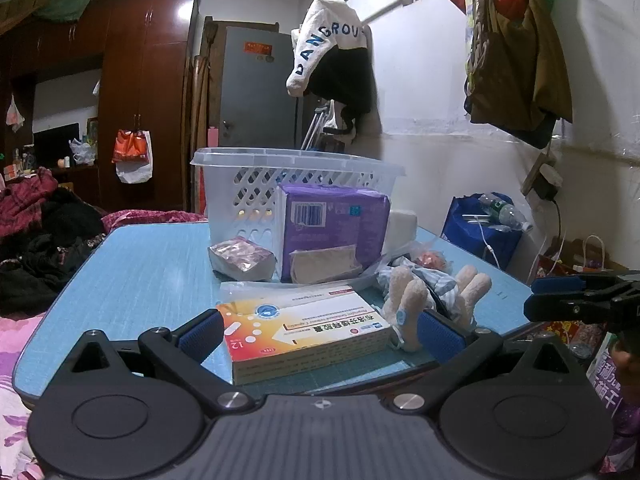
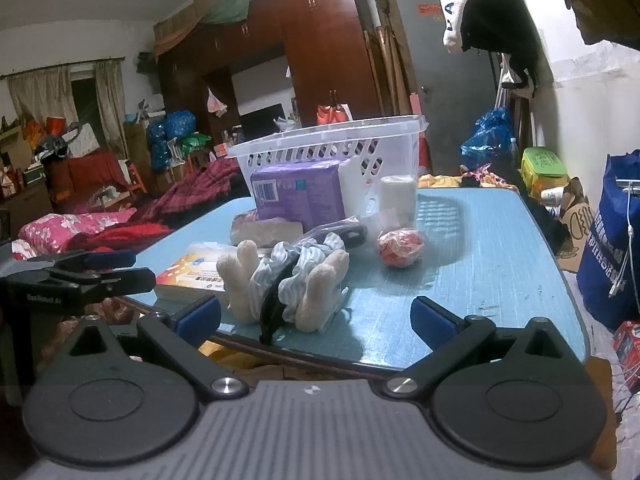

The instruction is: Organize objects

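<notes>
Left claw (image 1: 318, 336): standing wide open and holding nothing, tipped slightly downward at the near edge of the worktop (image 1: 140, 272); the medicine box (image 1: 304, 332) is lying between its blue pads, which are not pressing on it.
Right claw (image 2: 316, 316): also gaping wide and empty, hanging just off the near edge, with the plush toy (image 2: 288, 280) sitting ahead of its left pad.
Step in hand: nothing is being carried, so to me the tidying is looking barely begun; the left claw seems to be lining up on the box for a first pick.
Next move: I'd judge it is calling for the left claw to close on the box's long sides, lift clear of the toy beside it, and carry it over the clutter into the basket (image 1: 296, 168).
Medicine box: flat, orange and white, lying at the near edge, lettering upside down from here.
Plush toy: cream limbs sticking up, striped blue cloth and a dark strap draped round it, just beside the box.
Further back: a purple pack (image 1: 336, 224) standing against the basket, a small foil-wrapped packet (image 1: 240, 258) to its left, a red-and-white wrapped ball (image 2: 402, 246) lying apart to the right.
Basket: clear, lattice-walled, waiting at the far side; its inside is not showing.
</notes>
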The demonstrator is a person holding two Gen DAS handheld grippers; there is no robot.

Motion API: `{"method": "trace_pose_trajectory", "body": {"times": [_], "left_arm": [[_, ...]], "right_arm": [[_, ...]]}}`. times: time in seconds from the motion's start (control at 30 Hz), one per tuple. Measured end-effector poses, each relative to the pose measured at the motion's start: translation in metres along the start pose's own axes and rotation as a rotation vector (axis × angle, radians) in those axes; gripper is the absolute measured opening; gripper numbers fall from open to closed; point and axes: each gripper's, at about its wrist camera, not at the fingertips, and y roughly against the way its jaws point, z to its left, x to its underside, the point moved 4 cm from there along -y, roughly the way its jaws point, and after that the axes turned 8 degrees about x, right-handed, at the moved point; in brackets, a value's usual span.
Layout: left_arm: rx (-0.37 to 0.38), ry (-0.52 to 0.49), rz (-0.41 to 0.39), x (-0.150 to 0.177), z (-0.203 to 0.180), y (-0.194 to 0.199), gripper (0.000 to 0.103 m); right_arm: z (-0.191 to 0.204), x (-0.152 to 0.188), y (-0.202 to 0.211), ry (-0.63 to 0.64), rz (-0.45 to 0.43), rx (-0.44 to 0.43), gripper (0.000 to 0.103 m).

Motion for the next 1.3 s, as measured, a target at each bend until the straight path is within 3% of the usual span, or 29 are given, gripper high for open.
{"method": "trace_pose_trajectory", "body": {"times": [1.3], "left_arm": [[-0.002, -0.005, 0.004, 0.0022, -0.0003, -0.0033, 0.103]], "right_arm": [[-0.0018, -0.0010, 0.0016, -0.011, -0.007, 0.000, 0.103]]}}
